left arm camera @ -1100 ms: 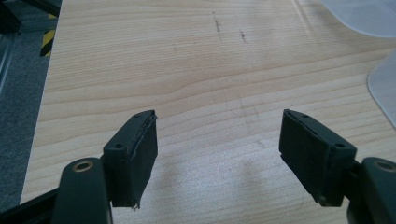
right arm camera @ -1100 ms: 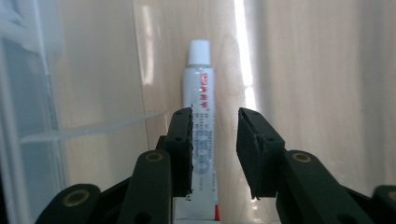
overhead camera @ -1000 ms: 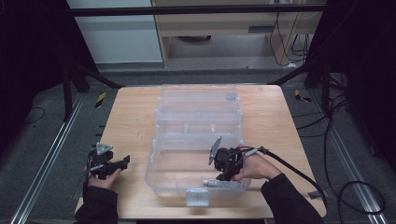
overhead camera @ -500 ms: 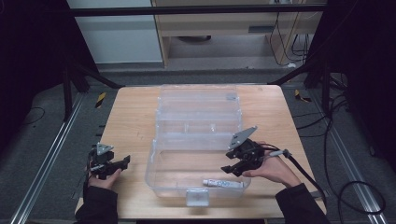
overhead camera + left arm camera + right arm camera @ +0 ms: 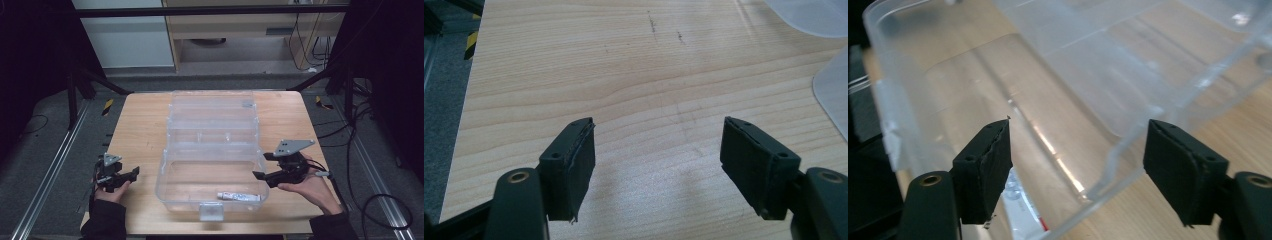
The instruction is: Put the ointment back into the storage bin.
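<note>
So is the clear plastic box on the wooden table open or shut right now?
Open. The clear plastic box has its lid folded back flat on the wooden table, and a small white tube lies inside its tray.

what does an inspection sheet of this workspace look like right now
surface: wooden table, faint scuffs
job's things: clear plastic box, lid open; white tube lies inside, near the front wall
clutter: nothing seen
grippers: left claw open over bare wood, holding nothing; right claw at the box's right side, jaws just been opening, nothing between them
cables: black cable trails off the table's right side
surroundings: dark frame rails, grey floor, cabinet behind
</note>
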